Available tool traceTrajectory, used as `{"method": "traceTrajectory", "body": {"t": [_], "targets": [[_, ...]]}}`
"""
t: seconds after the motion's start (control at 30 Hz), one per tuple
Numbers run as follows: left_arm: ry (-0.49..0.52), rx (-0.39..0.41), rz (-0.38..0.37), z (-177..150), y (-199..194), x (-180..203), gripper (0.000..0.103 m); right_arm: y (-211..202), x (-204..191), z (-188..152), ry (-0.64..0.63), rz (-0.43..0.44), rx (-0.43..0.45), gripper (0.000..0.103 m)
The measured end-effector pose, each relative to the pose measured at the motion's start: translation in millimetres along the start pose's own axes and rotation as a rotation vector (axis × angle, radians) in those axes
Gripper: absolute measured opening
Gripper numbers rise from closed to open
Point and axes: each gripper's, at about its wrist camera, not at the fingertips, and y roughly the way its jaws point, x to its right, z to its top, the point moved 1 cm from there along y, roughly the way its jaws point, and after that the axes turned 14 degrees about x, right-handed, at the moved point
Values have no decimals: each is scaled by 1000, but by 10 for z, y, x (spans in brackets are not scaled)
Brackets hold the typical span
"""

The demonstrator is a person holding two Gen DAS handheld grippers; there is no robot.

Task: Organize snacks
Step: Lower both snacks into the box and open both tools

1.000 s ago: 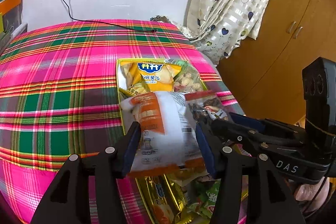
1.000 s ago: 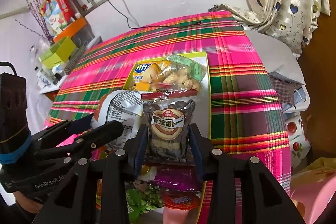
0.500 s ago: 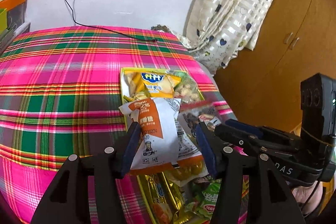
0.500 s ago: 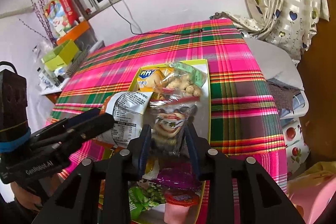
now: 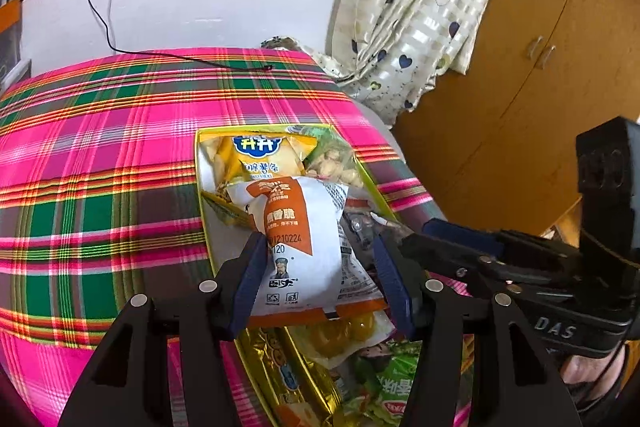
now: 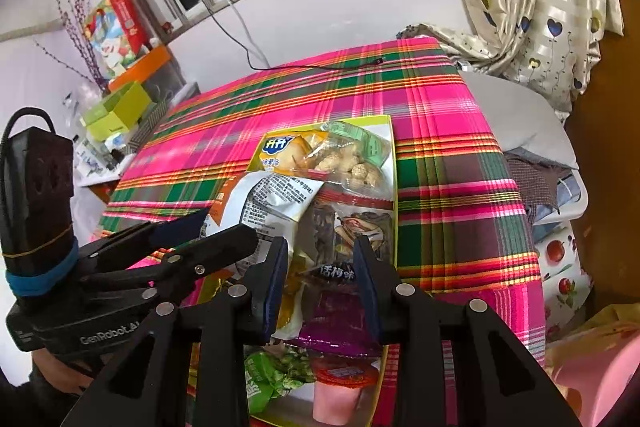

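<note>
A yellow-rimmed tray (image 5: 202, 195) (image 6: 393, 163) on the plaid table holds several snack packs. My left gripper (image 5: 320, 279) is open around a white and orange snack bag (image 5: 300, 247), which lies on the pile; the bag also shows in the right wrist view (image 6: 272, 203). My right gripper (image 6: 322, 283) is open, its fingers either side of a clear dark snack pack (image 6: 352, 227) lying in the tray. At the tray's far end lie a yellow chip bag (image 5: 260, 155) (image 6: 280, 151) and a clear bag of round puffs (image 6: 348, 159).
Nearer in the tray lie a purple pack (image 6: 340, 323), a green pack (image 6: 276, 375), a pink jelly cup (image 6: 344, 383) and a gold pack (image 5: 280, 367). A black cable (image 5: 168, 57) crosses the table's far edge. A wooden cabinet (image 5: 520, 87) and curtain (image 5: 420, 7) stand right.
Both grippers have opened and drawn back a little. The white and orange bag and the dark snack pack have dropped onto the pile in the tray.
</note>
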Motion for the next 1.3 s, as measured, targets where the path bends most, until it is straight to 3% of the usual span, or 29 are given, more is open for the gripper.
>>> {"method": "traceTrajectory", "body": {"t": [0.5,0.93,1.3], "targets": [[64,70,92,-38,-389,90,56,-270,-173,-78,-41,-12,18,35],[85,63,143,-240,-702,198,56,-601,-415,-308,-123,-68,48,47],[92,46,163,-467,-923,307,56,-812,-573,-604,-147,-90,49,51]]}}
